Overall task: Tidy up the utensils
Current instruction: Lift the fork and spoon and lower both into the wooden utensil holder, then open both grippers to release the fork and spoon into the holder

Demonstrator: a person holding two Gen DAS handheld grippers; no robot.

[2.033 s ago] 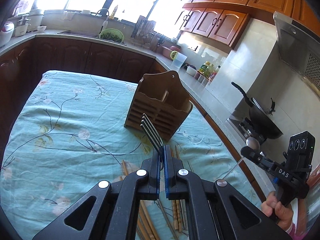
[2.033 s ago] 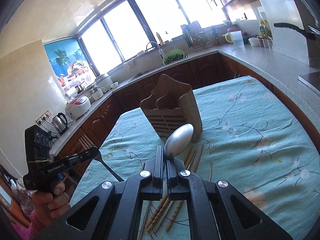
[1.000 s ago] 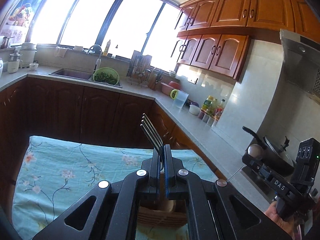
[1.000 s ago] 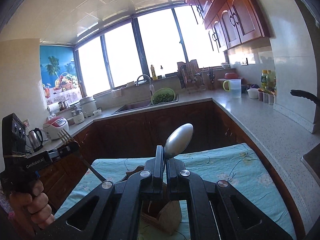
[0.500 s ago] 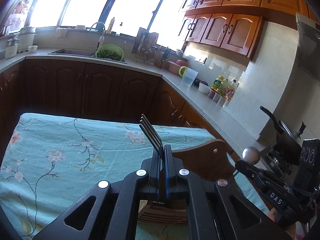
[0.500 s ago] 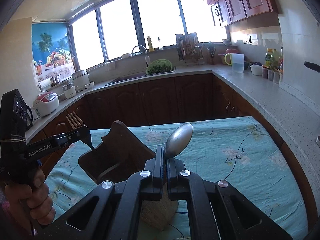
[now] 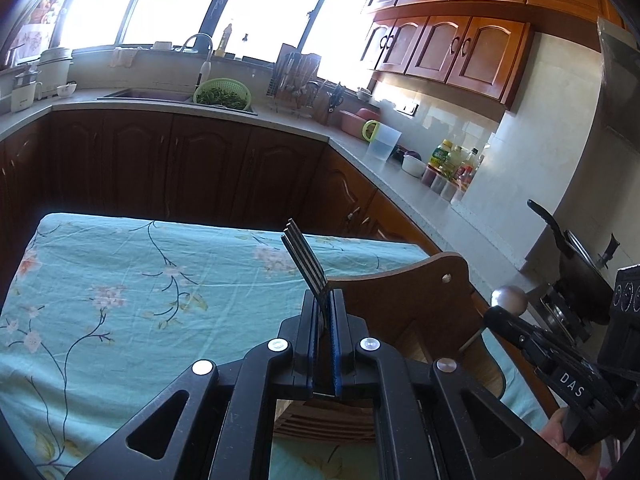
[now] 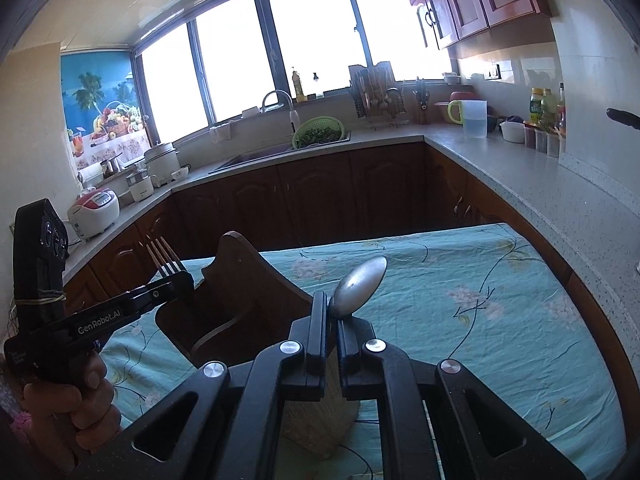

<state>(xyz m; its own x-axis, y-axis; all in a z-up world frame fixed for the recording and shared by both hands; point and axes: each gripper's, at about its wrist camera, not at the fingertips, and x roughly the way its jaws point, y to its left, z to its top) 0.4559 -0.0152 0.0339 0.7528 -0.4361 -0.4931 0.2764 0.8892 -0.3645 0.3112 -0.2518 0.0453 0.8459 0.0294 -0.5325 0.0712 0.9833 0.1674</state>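
A wooden utensil holder [image 7: 400,300] stands on the teal flowered tablecloth [image 7: 120,280], right under both grippers. My left gripper [image 7: 322,294] is above the holder's left part, its jaws opening. A steel fork [image 7: 304,258] stands tines up between the pads, with a thin gap showing beside it. My right gripper [image 8: 331,300] is over the holder [image 8: 240,292], jaws opening too, and a steel spoon [image 8: 360,286] leans bowl up between its pads. Each view shows the other gripper: the left gripper [image 8: 184,280] with the fork [image 8: 164,258], the right gripper [image 7: 496,316] with the spoon [image 7: 509,298]. The handles' lower ends are hidden.
Dark wood cabinets and a stone counter [image 8: 520,168] wrap around the far and right sides of the table. A black pan [image 7: 580,280] sits on the stove at right. A hand [image 8: 72,400] grips the left tool's handle. Bare cloth [image 8: 480,300] lies right of the holder.
Both grippers rose from the table, came over the wooden holder and sank toward it. In the last half second they kept still and the pads parted slightly around fork and spoon.
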